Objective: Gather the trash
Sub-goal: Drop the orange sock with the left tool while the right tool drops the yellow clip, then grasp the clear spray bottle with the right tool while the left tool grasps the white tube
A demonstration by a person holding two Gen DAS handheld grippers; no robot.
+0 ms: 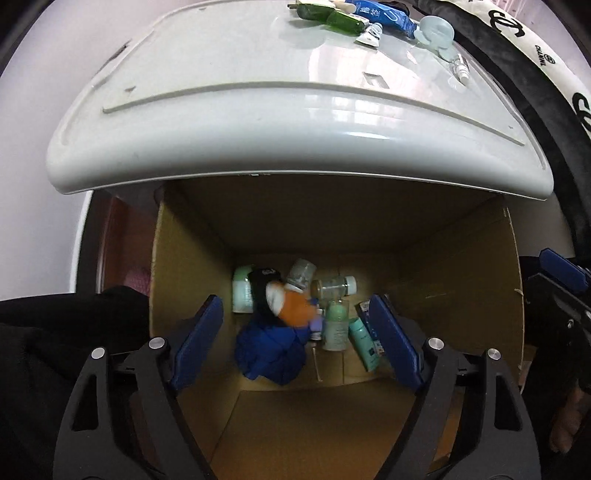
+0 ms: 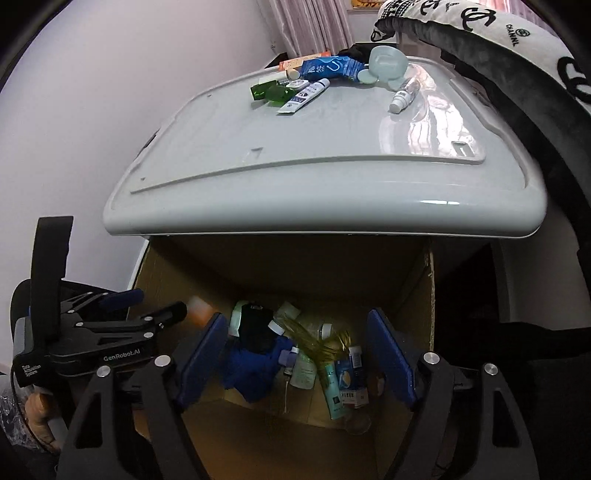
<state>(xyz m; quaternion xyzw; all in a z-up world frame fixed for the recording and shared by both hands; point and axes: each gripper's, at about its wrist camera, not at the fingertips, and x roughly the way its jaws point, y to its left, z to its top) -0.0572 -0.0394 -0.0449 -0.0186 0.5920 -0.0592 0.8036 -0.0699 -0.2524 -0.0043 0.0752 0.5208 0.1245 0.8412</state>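
Left gripper (image 1: 295, 334): I have it pointing steeply down over the box, jaws spread wide, nothing pressed between the blue pads (image 1: 197, 343).
Right gripper (image 2: 297, 356): also over the box, jaws wide apart, gripping nothing.
Cardboard box (image 1: 461, 280): open-topped, standing below the front edge of the table; both grippers look into it.
Trash in box: a crumpled blue bag (image 1: 271, 350), a blurred orange piece (image 1: 293, 308) above it that may be in mid-air, a black item (image 1: 262, 291), a pale green bottle (image 1: 336, 325), a clear jar (image 1: 334, 286), a teal tube (image 1: 364, 341).
Yellowish clear piece (image 2: 317, 338): blurred, over the pile under my right jaws.
Table (image 2: 314, 155): white glossy top, beyond the box.
Trash left on table: at the far edge, green bottles (image 2: 271, 91), a white tube (image 2: 304, 96), a blue packet (image 2: 328, 67), a pale blue cup (image 2: 388, 63), a small clear bottle (image 2: 403, 94).
Cushion (image 2: 517, 33): black-and-white, far right.
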